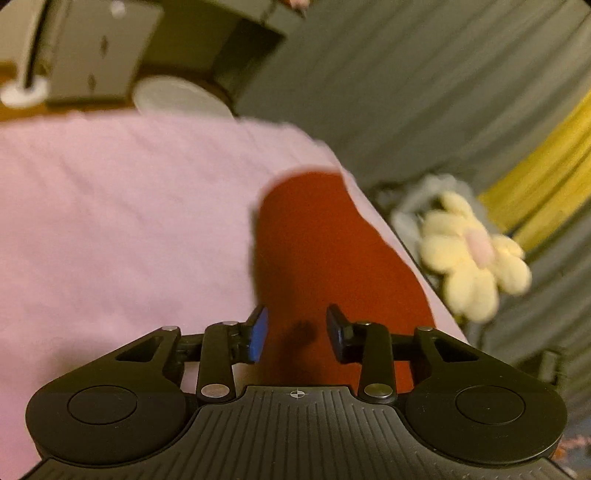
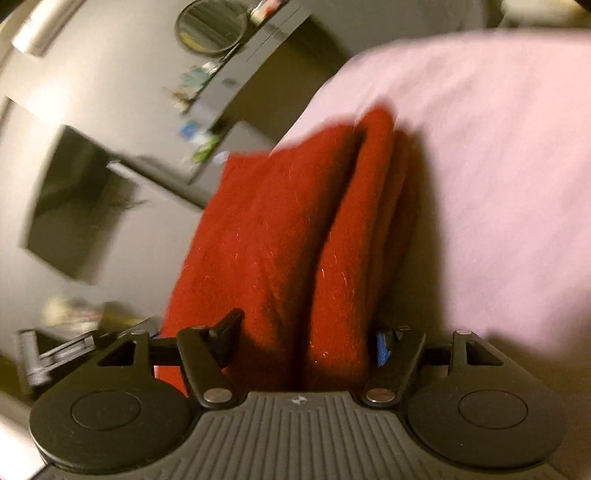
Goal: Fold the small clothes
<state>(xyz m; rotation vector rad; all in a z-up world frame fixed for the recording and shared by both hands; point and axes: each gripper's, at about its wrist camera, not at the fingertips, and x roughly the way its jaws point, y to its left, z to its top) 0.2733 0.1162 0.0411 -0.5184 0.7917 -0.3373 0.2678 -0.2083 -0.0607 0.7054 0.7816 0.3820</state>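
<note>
A red knit garment (image 1: 321, 251) lies on a pink sheet (image 1: 122, 221) near its right edge. My left gripper (image 1: 297, 332) is open, its fingers a short way apart just above the garment's near end, holding nothing. In the right wrist view the same red garment (image 2: 280, 236) shows folded into thick layers at the edge of the pink sheet (image 2: 498, 184). My right gripper (image 2: 306, 339) is open wide, with the garment's near end lying between its fingers. Both views are blurred by motion.
A cream plush flower (image 1: 472, 254) sits to the right of the sheet, with grey and yellow striped fabric (image 1: 443, 92) behind it. A white round object (image 1: 181, 96) and a box lie beyond the sheet. Shelves (image 2: 236, 74), a mirror (image 2: 210, 26) and a dark screen (image 2: 74, 203) stand on the left.
</note>
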